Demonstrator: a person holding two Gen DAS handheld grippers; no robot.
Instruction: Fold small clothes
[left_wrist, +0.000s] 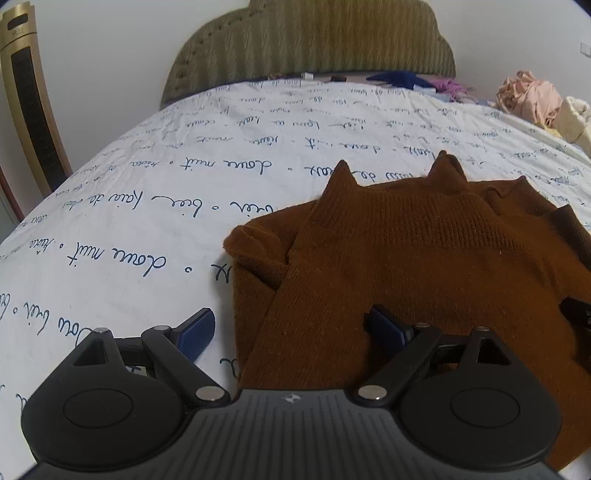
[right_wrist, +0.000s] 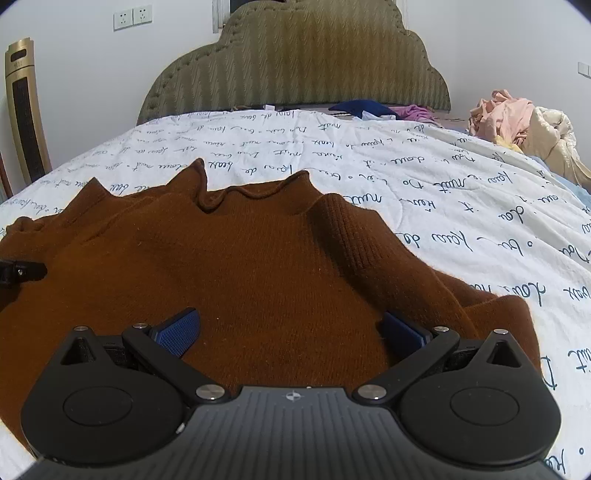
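Flat brown sweater (right_wrist: 258, 258), collar toward headboard (right_wrist: 295, 66)

— What is everything resting on?
— A bed (right_wrist: 424, 192), covered by a white quilt (left_wrist: 147, 206) printed with dark blue handwriting.
— And right on the quilt?
— A brown sweater (right_wrist: 266, 258), spread flat near the front, one sleeve folded across its body.
— Anything further back?
— Dark blue cloth (right_wrist: 360, 107) and something purple (right_wrist: 412, 110) lie by the headboard (right_wrist: 295, 66). At the right edge sits a heap of pink clothes (right_wrist: 504, 110) beside a cream bundle (right_wrist: 554, 136).
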